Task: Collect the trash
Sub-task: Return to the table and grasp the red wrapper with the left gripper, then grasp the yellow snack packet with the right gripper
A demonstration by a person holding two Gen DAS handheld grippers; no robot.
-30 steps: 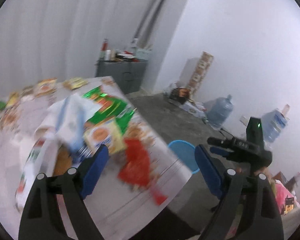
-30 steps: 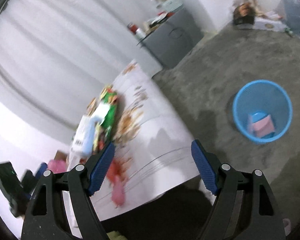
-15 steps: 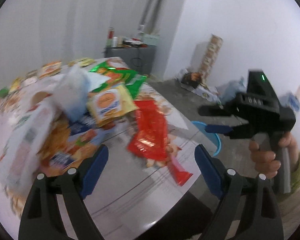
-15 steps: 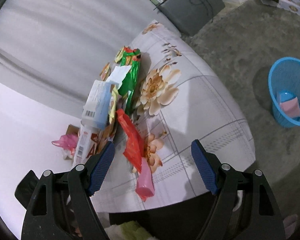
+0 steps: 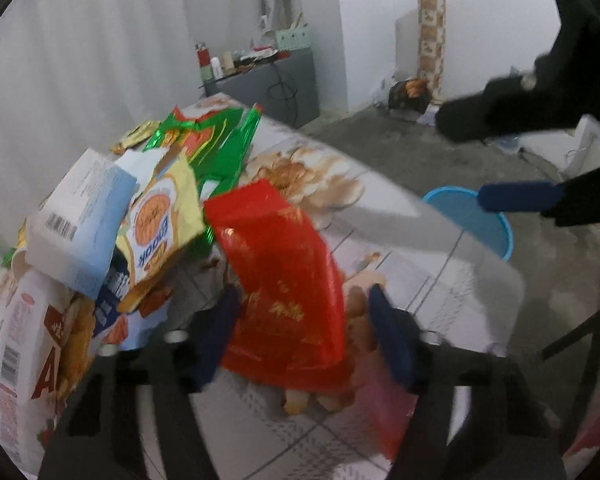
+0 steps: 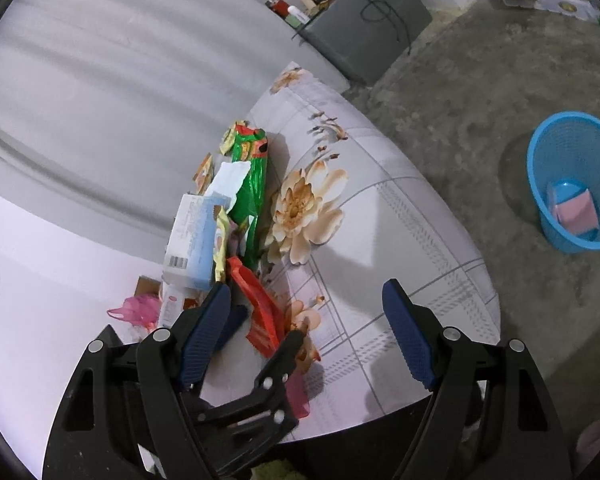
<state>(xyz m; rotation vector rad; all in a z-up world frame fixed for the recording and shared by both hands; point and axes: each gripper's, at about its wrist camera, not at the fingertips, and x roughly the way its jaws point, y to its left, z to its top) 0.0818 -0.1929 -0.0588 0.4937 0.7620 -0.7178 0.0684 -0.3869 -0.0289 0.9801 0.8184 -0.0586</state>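
A pile of wrappers lies on the flowered table (image 5: 412, 240). A red wrapper (image 5: 280, 280) lies nearest, between the open fingers of my left gripper (image 5: 304, 336), which straddles it low over the table. The wrapper also shows in the right wrist view (image 6: 260, 312), with the left gripper (image 6: 260, 332) around it. Behind it lie a yellow snack bag (image 5: 160, 220), a white-blue box (image 5: 80, 220) and green wrappers (image 5: 220, 140). My right gripper (image 6: 308, 336) is open and empty above the table edge. A blue bin (image 6: 576, 180) stands on the floor to the right.
A pink wrapper (image 5: 384, 408) lies at the table's near edge. A white-red carton (image 5: 24, 352) lies at left. A grey cabinet (image 6: 364, 40) with bottles stands at the back. Boxes and clutter (image 5: 420, 88) lie by the far wall. The bin holds pink and blue items.
My left gripper has moved forward and down, its fingers now around the red wrapper. The right gripper has swung over the table, with the bin further right in its view.
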